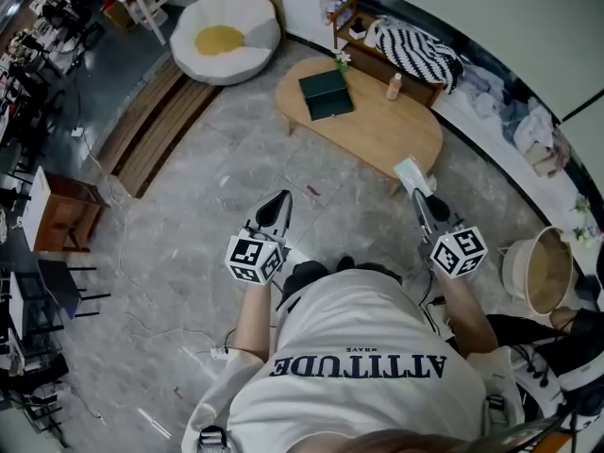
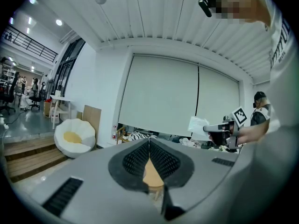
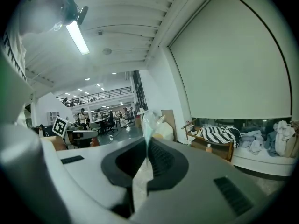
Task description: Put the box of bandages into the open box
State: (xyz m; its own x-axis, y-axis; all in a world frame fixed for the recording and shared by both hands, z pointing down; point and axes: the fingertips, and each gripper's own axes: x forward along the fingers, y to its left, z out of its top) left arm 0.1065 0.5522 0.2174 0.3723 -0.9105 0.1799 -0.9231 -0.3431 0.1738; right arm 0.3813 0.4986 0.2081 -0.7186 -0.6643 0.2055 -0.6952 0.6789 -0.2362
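Two grippers point toward the wooden tabletop (image 1: 387, 130): your right gripper (image 1: 422, 199) pinches the pale bandage pack (image 1: 411, 174), apparently for carrying to the dark green box (image 1: 326, 94) there, while your left gripper (image 1: 276, 208), pressed together, holds nothing.

the pale packet (image 1: 411, 175) in the right tongs (image 1: 418, 196) shows edge-on, too small to identify.

— How are the left gripper (image 1: 276, 203) and the right gripper (image 1: 419, 196) being carried?
— Both are being held out ahead of the body, pointing slightly down.
— And the jaws?
— The left ones are being held together on nothing; the right ones are being pressed onto a thin pale packet (image 1: 412, 175).
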